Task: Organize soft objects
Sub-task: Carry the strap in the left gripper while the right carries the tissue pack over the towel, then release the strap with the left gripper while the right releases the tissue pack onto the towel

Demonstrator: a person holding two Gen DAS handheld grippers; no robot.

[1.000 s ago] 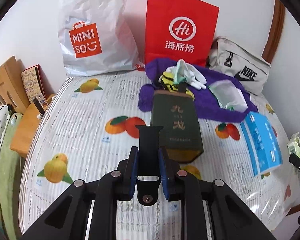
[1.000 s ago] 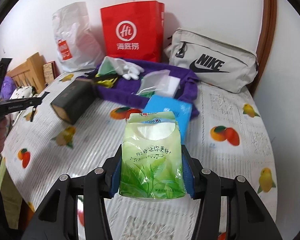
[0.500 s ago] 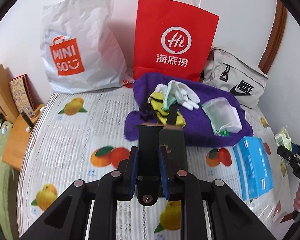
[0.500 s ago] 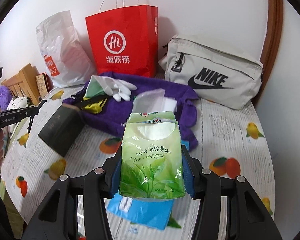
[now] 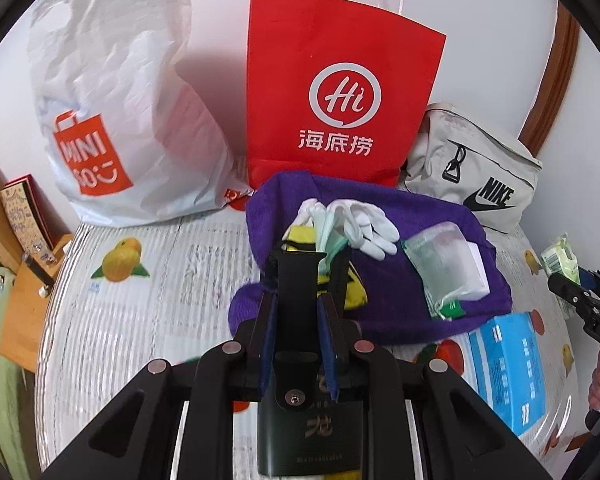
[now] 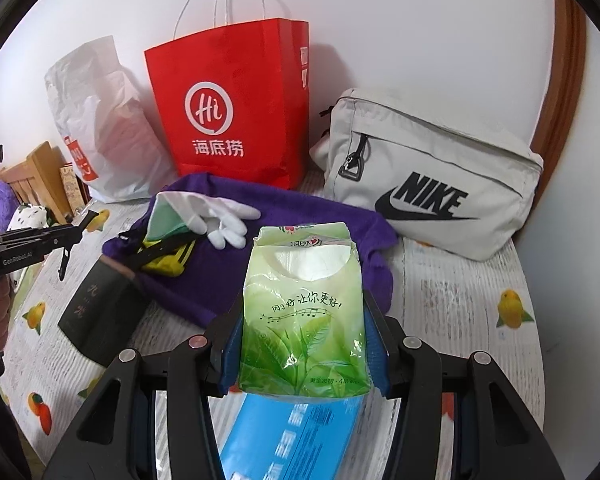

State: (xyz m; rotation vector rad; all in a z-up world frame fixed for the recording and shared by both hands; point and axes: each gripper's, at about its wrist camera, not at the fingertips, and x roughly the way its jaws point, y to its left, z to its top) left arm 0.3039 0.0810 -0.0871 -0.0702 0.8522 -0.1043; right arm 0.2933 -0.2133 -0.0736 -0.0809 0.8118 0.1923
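Right hand-held gripper [image 6: 304,344]: jaws closed partway on a green tissue pack [image 6: 304,320], pressing its two sides and carrying it clear of the table [image 6: 460,304]. A blue tissue pack [image 6: 288,440] is lying just below it at 6 o'clock.

Left hand-held gripper [image 5: 298,322]: its blue pads are sitting against the black centre post, nothing between them, so effectively closed and empty. A dark green box [image 5: 308,436] is lying under it at 6 o'clock.

Beyond, at 12 o'clock, a purple towel [image 6: 300,208] is carrying white gloves [image 6: 216,212], a yellow pouch [image 6: 168,258] and a clear packet [image 5: 444,264]. Further back, against the wall, a white plastic bag [image 5: 112,92], a red paper bag [image 6: 232,108] and a grey sling bag [image 6: 432,176] are standing.

Risks, as judgement:
- The pack's film is looking glossy and slick, and the fill is soft; too little squeeze may let it slide out, too much may crush it.
- The red bag is stiff paper, standing on its own; a nudge at its rim while lowering the pack could tip it.
- The towel is fuzzy and bunched; dragging across it could displace the limp cotton gloves.

Shapes: green pack block-like with a torn open top; dark box rigid and rectangular; table cover ribbed, printed with fruit.
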